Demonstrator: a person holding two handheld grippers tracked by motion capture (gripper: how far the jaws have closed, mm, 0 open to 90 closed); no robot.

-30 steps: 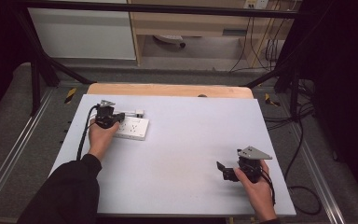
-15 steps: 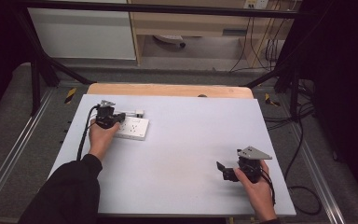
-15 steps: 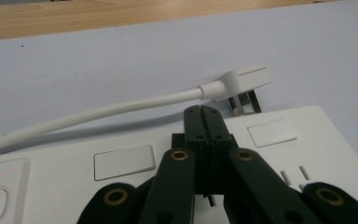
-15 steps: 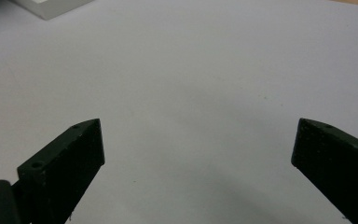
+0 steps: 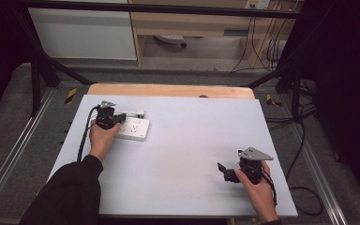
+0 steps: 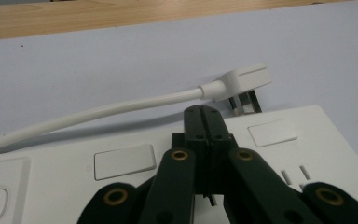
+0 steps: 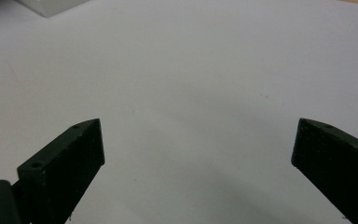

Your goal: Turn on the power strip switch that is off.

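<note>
Left gripper (image 6: 203, 108): jaws pinched fully together on nothing, tips resting over the white power strip (image 6: 279, 154). The plug (image 6: 242, 80) lies just past it at one o'clock. Right gripper (image 7: 198, 149) gapes wide, empty. Open up before grabbing that plug.

The high view looks forward and down over the whole tabletop (image 5: 183, 154). The left claw's (image 6: 202, 111) camera sits close above the power strip (image 6: 279, 154), which the high view shares; the right claw's (image 7: 196, 140) camera faces bare tabletop.
</note>
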